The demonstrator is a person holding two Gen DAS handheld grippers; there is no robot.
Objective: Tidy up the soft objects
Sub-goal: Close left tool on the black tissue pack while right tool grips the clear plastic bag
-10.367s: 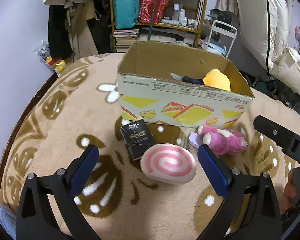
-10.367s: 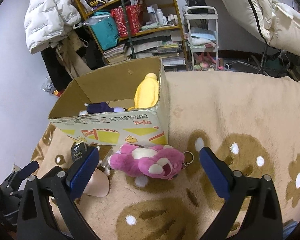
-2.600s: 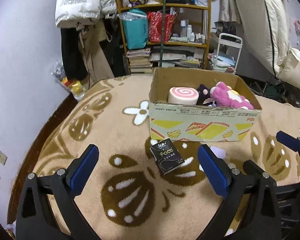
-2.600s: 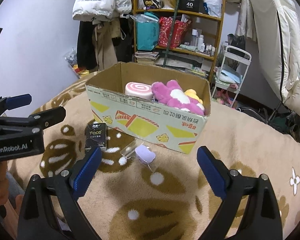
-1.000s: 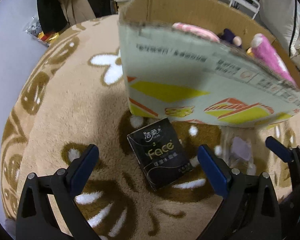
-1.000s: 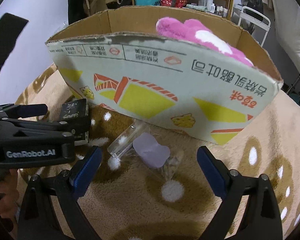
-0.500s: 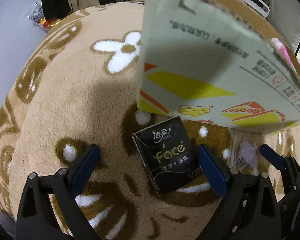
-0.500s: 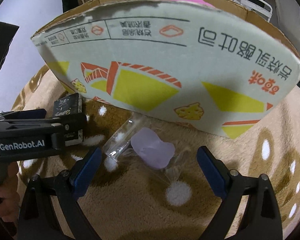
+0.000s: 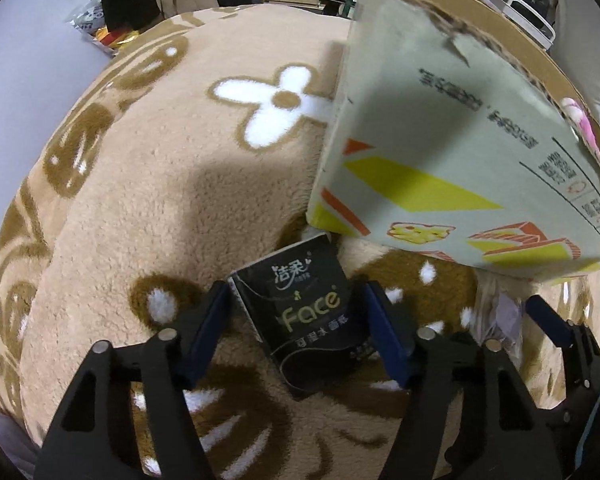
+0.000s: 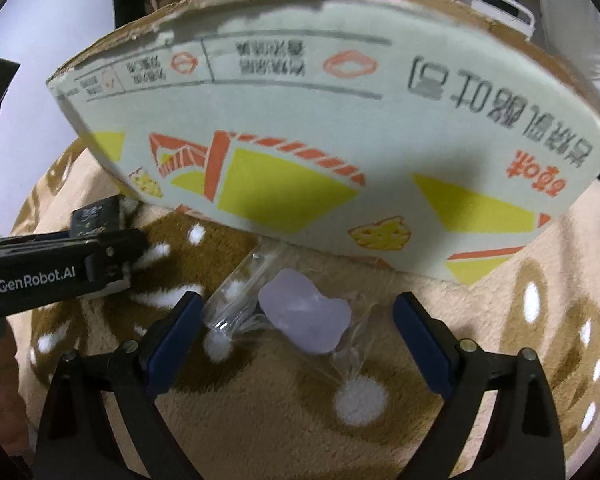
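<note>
In the left wrist view, the left tongs (image 9: 296,316) pinch a black tissue pack (image 9: 306,312) lying on the brown patterned blanket (image 9: 148,184), just in front of the near corner of the cardboard box (image 9: 440,168). In the right wrist view, the right tongs (image 10: 298,332) stand spread around a pale purple soft piece (image 10: 304,316) in a clear wrapper on the blanket, close under the box wall, with the left tongs and tissue pack off to the left.

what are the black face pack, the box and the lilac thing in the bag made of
black Face pack: glossy plastic film, probably over tissues, judging by sheen and creases. Box: printed corrugated cardboard, with torn, ragged brown edges. Lilac piece: matte and rounded, perhaps foam or soft rubber, inside a clear crinkly plastic bag.
</note>
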